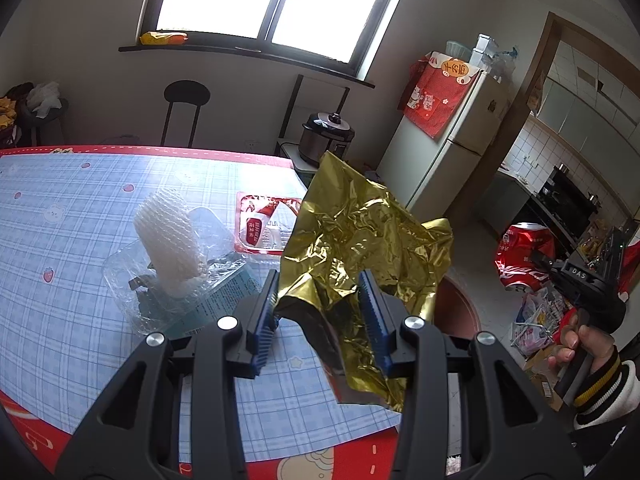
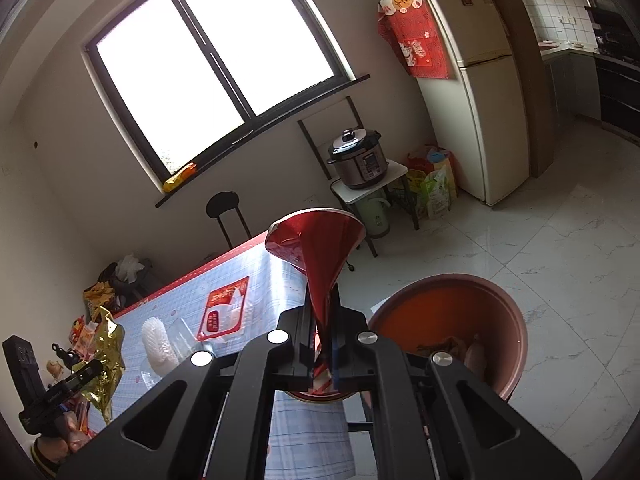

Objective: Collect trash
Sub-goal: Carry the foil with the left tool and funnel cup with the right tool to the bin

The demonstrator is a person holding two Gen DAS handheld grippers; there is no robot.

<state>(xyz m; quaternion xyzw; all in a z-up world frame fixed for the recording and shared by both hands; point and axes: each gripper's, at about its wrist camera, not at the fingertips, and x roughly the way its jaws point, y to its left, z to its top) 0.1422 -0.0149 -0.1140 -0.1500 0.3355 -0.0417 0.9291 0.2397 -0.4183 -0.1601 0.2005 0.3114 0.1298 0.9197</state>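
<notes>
In the left wrist view my left gripper is shut on a crumpled gold foil wrapper, held up over the right edge of the plaid-covered table. A white foam net, a clear plastic container and a red-and-white packet lie on the table. My right gripper is shut on a crushed red cola can, just left of a brown basin on the floor. The can and right gripper also show at far right, the foil at far left.
A black stool stands behind the table under the window. A pressure cooker sits on a small stand beside the fridge. Bags and wrappers litter the floor near the person's hand. White tiled floor stretches to the right.
</notes>
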